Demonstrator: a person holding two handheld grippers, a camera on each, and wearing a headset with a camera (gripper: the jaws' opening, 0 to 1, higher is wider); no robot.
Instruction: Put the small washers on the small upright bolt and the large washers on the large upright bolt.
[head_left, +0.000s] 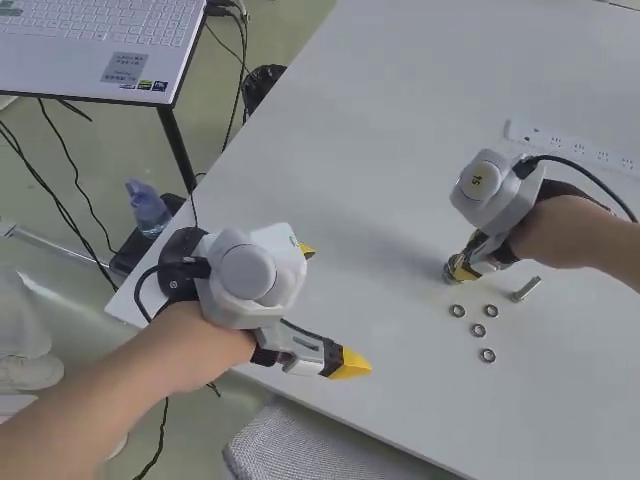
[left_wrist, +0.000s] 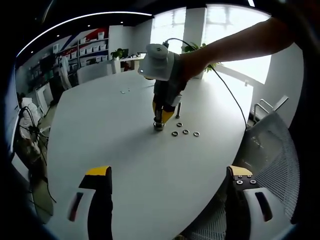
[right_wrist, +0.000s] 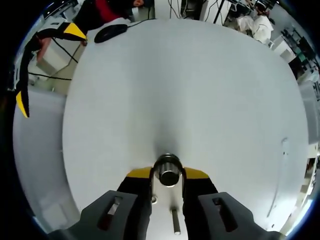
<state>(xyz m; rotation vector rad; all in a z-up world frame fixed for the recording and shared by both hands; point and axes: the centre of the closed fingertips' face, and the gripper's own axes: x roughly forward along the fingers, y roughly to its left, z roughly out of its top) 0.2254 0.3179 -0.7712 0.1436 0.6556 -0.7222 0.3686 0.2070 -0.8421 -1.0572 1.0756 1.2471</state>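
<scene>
Between my right fingers (right_wrist: 141, 173), clamped tight on it, large bolt (right_wrist: 168, 171) stands on bench (head_left: 400, 150), four washers (head_left: 478, 330) just beside; left fingers (left_wrist: 98, 172) apart, well clear.

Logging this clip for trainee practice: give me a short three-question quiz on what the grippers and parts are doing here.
1. True or false: the left gripper is open and holds nothing.
2. How many washers lie in the group beside the right gripper?
3. The right gripper is shut on: A) a bolt, B) a washer, C) nothing.
Key: 1 true; 2 four; 3 A.
</scene>
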